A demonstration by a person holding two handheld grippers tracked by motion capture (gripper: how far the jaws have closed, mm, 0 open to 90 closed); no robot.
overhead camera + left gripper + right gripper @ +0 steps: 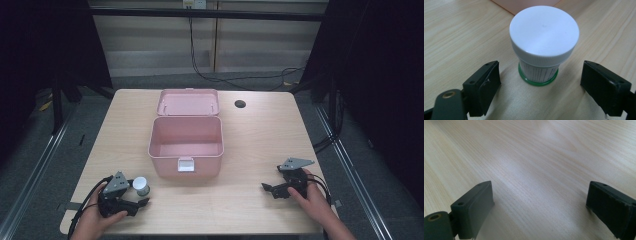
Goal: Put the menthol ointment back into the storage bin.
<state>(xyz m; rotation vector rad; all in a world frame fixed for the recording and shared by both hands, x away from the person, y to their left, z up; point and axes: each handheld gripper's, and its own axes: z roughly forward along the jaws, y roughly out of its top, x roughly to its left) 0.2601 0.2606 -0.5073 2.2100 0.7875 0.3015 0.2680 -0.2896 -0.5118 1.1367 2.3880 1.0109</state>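
Print on the white-capped jar (544,42) too small to read in the left gripper view, label mostly covered by the wide ribbed cap; green ring visible at the base; jar contents hidden under the closed cap. Corner of the pink box (524,4) cut off at the top edge of that view, just beyond the jar.

From the high view, jar (141,185) seen standing upright on the wooden table (260,135), near the front left corner of the pink box (185,145), just beside the left gripper (136,204); jaw gap hard to judge from up there. Left gripper view settles it: left gripper (540,85) released, jaws spread wide on either side of the jar, neither pad touching it.

Right gripper (270,189) held low over the table, well to the right of the box front; right gripper view (539,207) gives jaws wide apart, bare wood grain between them, grasping nothing.

Box open, lid (188,102) tipped back behind it; interior bare pink floor as far as visible, near inner wall hidden; white latch (185,164) on the front.
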